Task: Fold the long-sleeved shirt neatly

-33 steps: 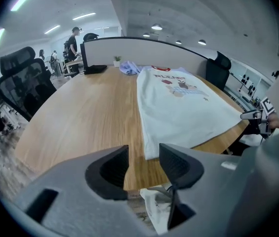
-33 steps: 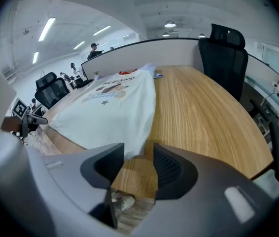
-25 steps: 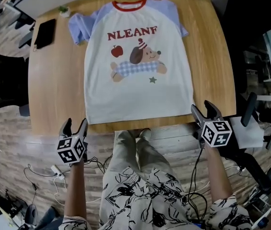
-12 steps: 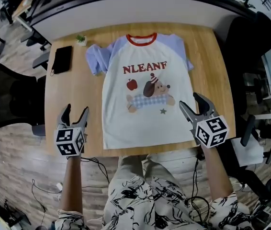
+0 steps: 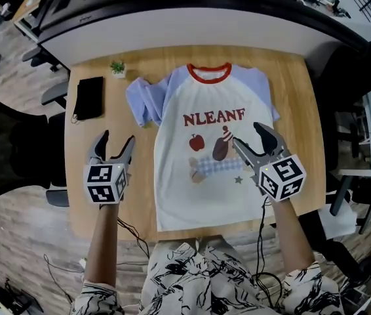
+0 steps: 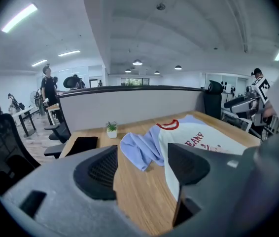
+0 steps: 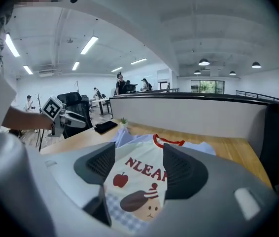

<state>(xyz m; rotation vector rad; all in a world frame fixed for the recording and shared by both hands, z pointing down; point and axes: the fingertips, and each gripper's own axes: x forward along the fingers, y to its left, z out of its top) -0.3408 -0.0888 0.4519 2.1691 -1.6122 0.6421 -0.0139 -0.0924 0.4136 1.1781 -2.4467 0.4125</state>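
Left gripper [image 5: 117, 140]: jaws stood apart, empty, above the table [image 5: 139, 209].
Right gripper [image 5: 246, 135]: jaws had just been opening, nothing between them.
Shirt [image 5: 185, 176]: lay flat — under the right gripper, to the left gripper's right.

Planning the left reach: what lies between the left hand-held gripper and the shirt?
Nothing: bare table separates left hand-held gripper from shirt, per the head view.

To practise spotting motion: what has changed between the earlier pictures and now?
Both grippers moved forward from the table edge: left gripper over bare wood, right gripper above the shirt, its fingers just opened wider, nothing between them. Nothing grasped. Shirt, pouch and plant stayed put.
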